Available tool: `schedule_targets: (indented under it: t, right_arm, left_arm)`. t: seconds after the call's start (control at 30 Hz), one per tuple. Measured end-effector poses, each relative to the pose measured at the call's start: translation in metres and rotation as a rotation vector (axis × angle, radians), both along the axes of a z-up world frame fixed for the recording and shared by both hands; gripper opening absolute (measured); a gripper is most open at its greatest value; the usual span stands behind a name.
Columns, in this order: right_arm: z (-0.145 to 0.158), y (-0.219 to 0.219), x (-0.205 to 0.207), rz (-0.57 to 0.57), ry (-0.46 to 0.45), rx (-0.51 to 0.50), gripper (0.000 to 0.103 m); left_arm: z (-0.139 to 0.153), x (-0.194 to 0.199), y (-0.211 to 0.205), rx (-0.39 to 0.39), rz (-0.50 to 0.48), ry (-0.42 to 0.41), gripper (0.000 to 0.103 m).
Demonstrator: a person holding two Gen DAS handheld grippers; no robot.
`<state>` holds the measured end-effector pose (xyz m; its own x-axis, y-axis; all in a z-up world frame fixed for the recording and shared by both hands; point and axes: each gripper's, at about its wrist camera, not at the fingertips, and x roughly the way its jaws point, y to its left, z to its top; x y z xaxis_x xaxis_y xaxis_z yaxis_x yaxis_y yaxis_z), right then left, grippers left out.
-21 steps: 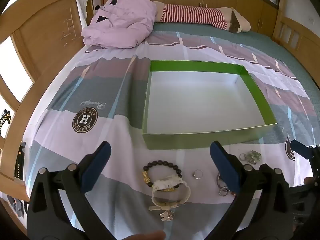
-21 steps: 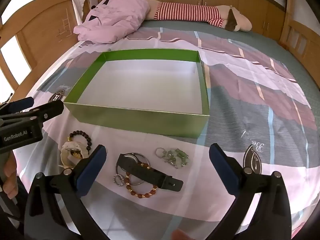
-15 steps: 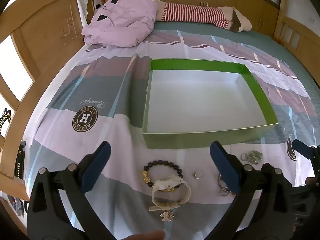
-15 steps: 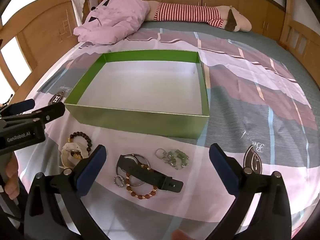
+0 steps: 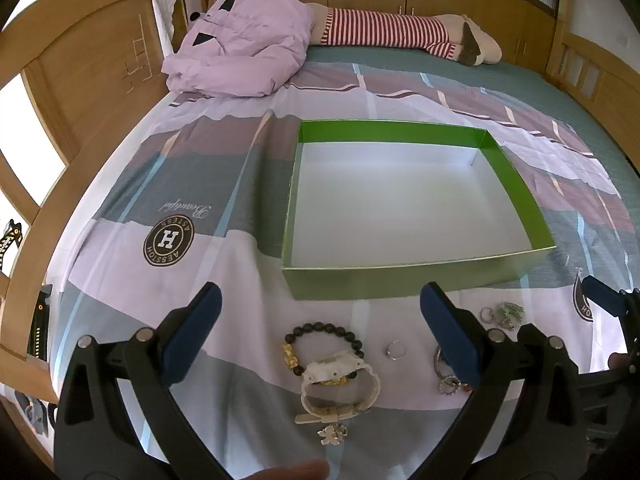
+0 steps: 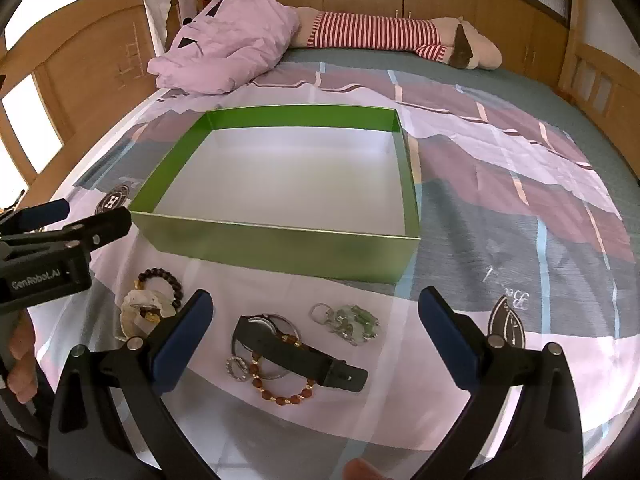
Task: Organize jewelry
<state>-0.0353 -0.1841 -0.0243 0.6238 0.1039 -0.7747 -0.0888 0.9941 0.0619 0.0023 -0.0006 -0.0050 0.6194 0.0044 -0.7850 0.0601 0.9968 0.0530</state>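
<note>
A shallow green box (image 5: 400, 282) (image 6: 280, 250) with a bare white floor lies on the bed. In front of it the jewelry is spread on the sheet. In the left wrist view a black bead bracelet (image 5: 320, 330), a white watch (image 5: 340, 384), a silver ring (image 5: 396, 349) and a small charm (image 5: 333, 434) lie under my open left gripper (image 5: 320, 332). In the right wrist view a black watch (image 6: 296, 354), an amber bead bracelet (image 6: 282, 390) and a green keychain cluster (image 6: 352, 322) lie under my open right gripper (image 6: 316, 332). Neither gripper holds anything.
A crumpled pink garment (image 5: 240, 56) and a striped plush toy (image 5: 400, 36) lie at the far end of the bed. Wooden bed rails (image 5: 60, 80) run along both sides. The left gripper's body (image 6: 44, 248) shows at the left of the right wrist view.
Both views have shifted only slightly; the left gripper has drifted a little forward. Nothing was taken hold of or let go.
</note>
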Motion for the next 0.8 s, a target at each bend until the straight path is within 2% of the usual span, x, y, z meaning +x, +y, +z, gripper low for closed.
schedule_targets:
  t: [0.8]
  right_arm:
    - [-0.0023,0.0019,0.0036,-0.009,-0.018,0.002,0.102]
  left_arm:
    - [-0.0014,0.0000,-0.0017,-0.009,0.001,0.009,0.101]
